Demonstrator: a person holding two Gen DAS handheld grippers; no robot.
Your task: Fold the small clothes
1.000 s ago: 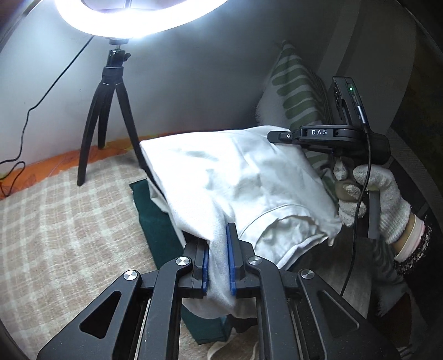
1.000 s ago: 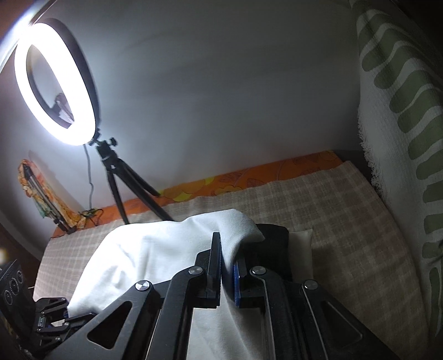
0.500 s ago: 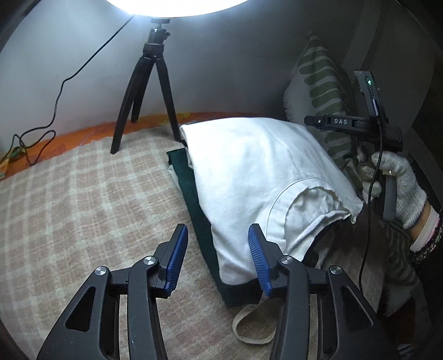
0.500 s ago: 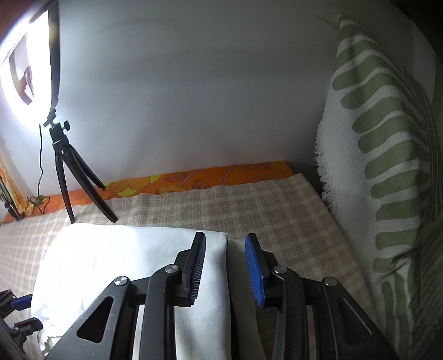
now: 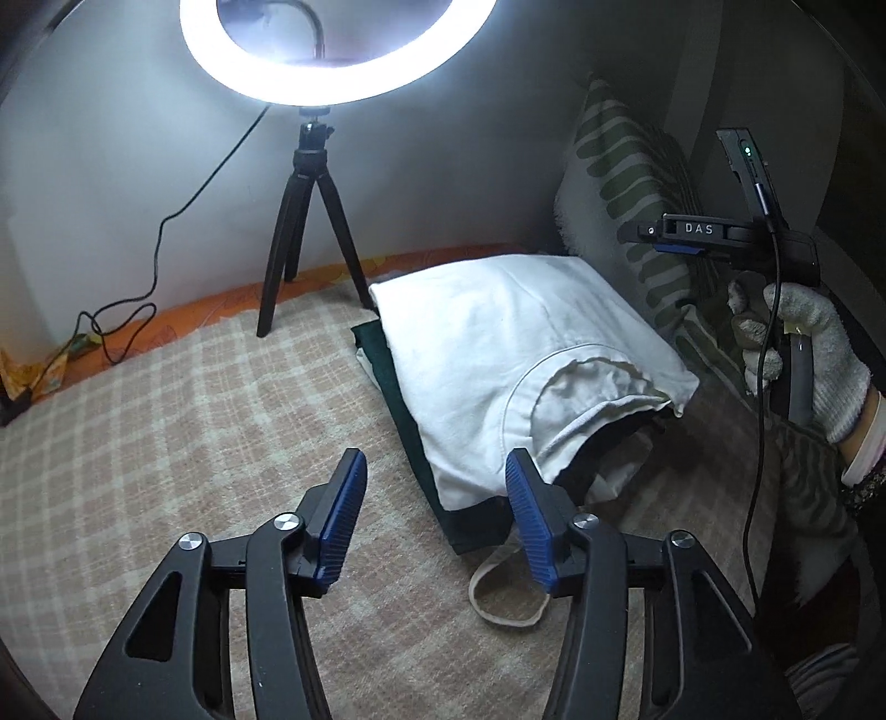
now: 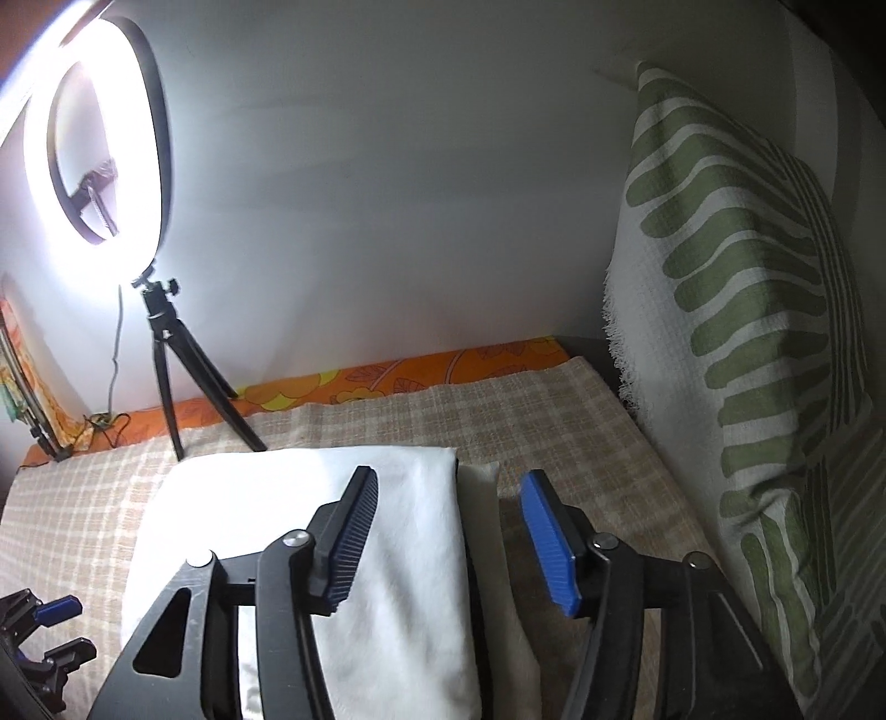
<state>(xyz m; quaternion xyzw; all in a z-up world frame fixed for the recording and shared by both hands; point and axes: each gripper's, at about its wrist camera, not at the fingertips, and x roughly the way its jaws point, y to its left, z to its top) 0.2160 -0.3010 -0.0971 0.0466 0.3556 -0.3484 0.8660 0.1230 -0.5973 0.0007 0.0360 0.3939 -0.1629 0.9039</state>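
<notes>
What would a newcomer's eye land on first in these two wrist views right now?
The glaring ring light on its tripod by the back wall. Next, the folded white garment atop a dark green piece on the checked blanket, with the green-patterned pillow standing at the right. Both the left gripper and right gripper hover with jaws open, holding nothing.

Folded white garment [image 5: 515,354] lies atop dark-green garment [image 5: 410,421].
</notes>
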